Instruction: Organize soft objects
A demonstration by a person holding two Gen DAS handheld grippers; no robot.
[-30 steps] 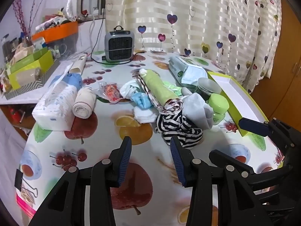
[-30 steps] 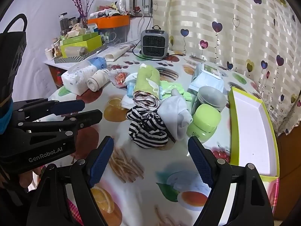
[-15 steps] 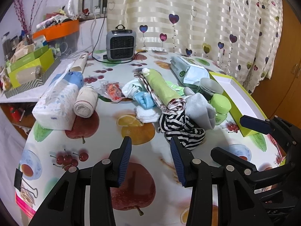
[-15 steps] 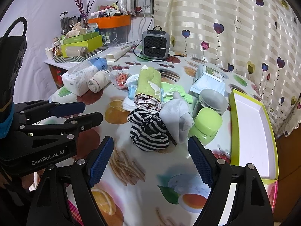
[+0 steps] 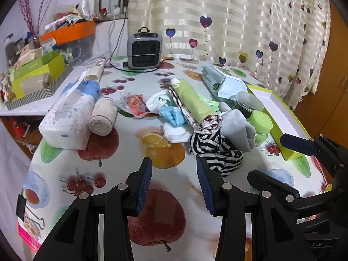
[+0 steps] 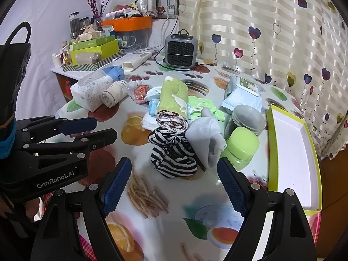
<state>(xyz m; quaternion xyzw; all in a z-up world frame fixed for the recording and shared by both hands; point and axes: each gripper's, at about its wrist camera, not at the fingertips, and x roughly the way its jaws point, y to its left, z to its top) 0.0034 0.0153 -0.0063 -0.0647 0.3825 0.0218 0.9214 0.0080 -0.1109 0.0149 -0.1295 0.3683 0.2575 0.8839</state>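
Note:
A pile of soft things lies mid-table: a black-and-white striped cloth (image 5: 215, 150) (image 6: 174, 152), a grey-white sock (image 5: 237, 126) (image 6: 206, 134), a rolled green towel (image 5: 195, 106) (image 6: 173, 102), white cloths (image 5: 176, 132), a light blue cloth (image 5: 174, 116) and a beige rolled cloth (image 5: 102, 117) (image 6: 113, 94). My left gripper (image 5: 174, 174) is open and empty, just short of the striped cloth. My right gripper (image 6: 174, 174) is open wide and empty, its fingers either side of the striped cloth's near edge.
An empty yellow-green tray (image 6: 291, 152) (image 5: 276, 108) lies at the right. A green jar (image 6: 241, 145), a grey jar (image 6: 248, 117), wipes packs (image 6: 243, 95), a tissue pack (image 5: 67, 119), a snack packet (image 5: 132, 104) and a small heater (image 5: 144, 51) stand around the pile.
Both grippers have moved slightly forward toward the pile; the striped cloth sits a little nearer in both views. Both stay open.

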